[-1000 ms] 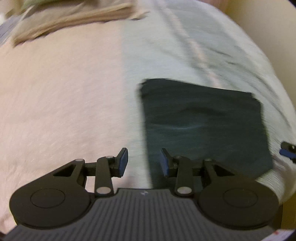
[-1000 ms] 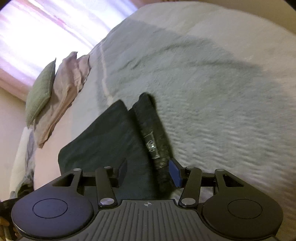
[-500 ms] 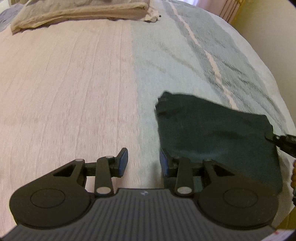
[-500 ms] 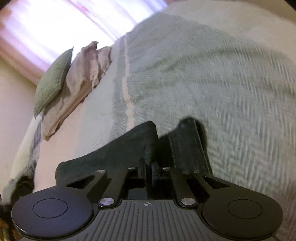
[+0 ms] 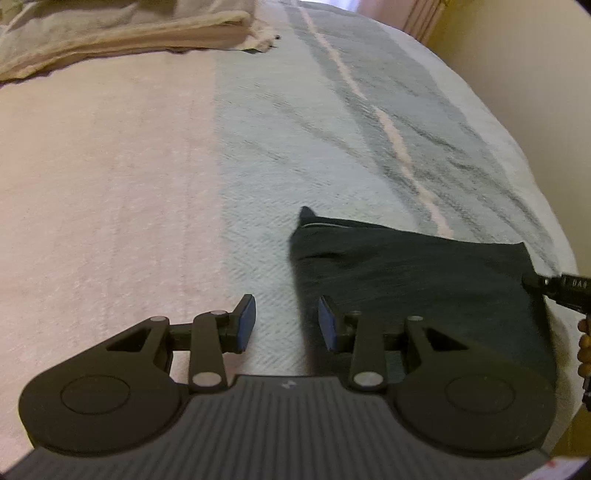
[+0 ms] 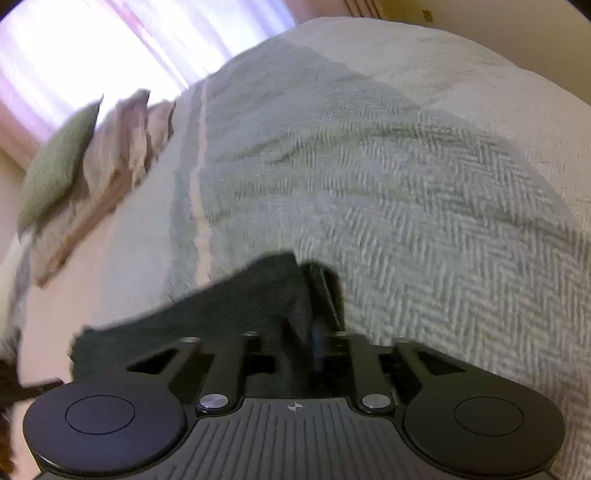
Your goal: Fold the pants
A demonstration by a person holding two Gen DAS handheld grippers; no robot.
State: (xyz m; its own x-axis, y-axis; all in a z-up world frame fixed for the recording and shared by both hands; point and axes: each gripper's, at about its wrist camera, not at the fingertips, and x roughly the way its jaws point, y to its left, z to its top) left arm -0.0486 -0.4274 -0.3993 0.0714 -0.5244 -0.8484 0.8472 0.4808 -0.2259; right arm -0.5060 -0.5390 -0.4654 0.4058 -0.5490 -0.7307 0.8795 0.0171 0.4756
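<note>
Dark folded pants [image 5: 406, 280] lie on the pale green part of the bed. My left gripper [image 5: 287, 325] is open and holds nothing; the pants' left edge runs under the gap, near its right finger. The right gripper [image 5: 535, 284] reaches the pants' far right corner, with part of a hand [image 5: 583, 347] behind it. In the right wrist view the pants [image 6: 221, 317] rise in a dark fold between the fingers of my right gripper [image 6: 297, 350]. Its jaws are opening, with that fold still between them.
The bedspread is pink [image 5: 92, 184] on the left and striped green-grey [image 5: 332, 129] on the right. Beige pillows [image 5: 110, 33] lie at the head, with a green cushion [image 6: 59, 166] beside them. A wall [image 5: 535, 55] runs along the bed's right edge. A bright curtain [image 6: 110, 44] hangs behind.
The right gripper went from open around the pants' edge to pinched shut on it, and its fingers have since parted. The left gripper moved lower along the pants' left edge, still open.
</note>
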